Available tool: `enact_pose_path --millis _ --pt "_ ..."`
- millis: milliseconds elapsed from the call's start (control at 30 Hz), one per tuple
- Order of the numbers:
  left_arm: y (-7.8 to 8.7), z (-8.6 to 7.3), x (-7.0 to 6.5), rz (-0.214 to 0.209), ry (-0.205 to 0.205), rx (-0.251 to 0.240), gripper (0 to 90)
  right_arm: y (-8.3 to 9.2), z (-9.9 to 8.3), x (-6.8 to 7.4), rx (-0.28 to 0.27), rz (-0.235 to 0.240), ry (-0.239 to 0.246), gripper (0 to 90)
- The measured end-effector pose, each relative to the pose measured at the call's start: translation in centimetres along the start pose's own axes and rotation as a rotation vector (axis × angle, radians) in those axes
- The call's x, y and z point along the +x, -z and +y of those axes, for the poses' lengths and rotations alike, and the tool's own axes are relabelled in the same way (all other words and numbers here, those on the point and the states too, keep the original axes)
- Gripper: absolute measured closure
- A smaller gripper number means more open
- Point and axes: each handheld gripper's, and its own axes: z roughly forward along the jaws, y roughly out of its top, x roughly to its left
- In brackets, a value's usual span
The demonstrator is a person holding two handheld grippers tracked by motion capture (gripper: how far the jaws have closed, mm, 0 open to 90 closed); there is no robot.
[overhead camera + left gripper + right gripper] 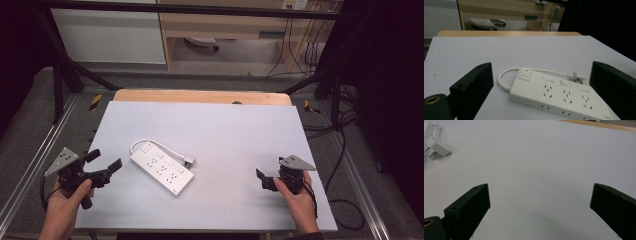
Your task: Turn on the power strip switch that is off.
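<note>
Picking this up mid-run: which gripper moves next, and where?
Probably ease the left gripper forward toward the power strip. Its jaws stand open and already face the strip lying flat just ahead, untouched. The right gripper, also open, sits farther away over bare table.

Black tongs (106,161), grey three-cornered plates, trailing black cables.

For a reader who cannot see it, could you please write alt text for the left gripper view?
A white power strip with a switch and three socket groups lies on a pale table, framed between the wide-open black jaws of the left gripper. Its white cord loops behind it to a plug lying on the table.
</note>
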Motion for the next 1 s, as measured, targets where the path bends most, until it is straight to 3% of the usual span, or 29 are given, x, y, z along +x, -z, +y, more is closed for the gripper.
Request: enact_pose_path --millis 400,1000 --pt "-1.8 1.8 -1.3 -0.009 -0.054 -0.002 5.2 0.2 0.0 0.1 -0.006 0.006 -0.004 3.0" --pt "-4.2 2.3 -2.5 -0.021 -0.078 0.034 5.3 0.3 0.0 -0.2 -0.009 0.004 -0.013 2.9"
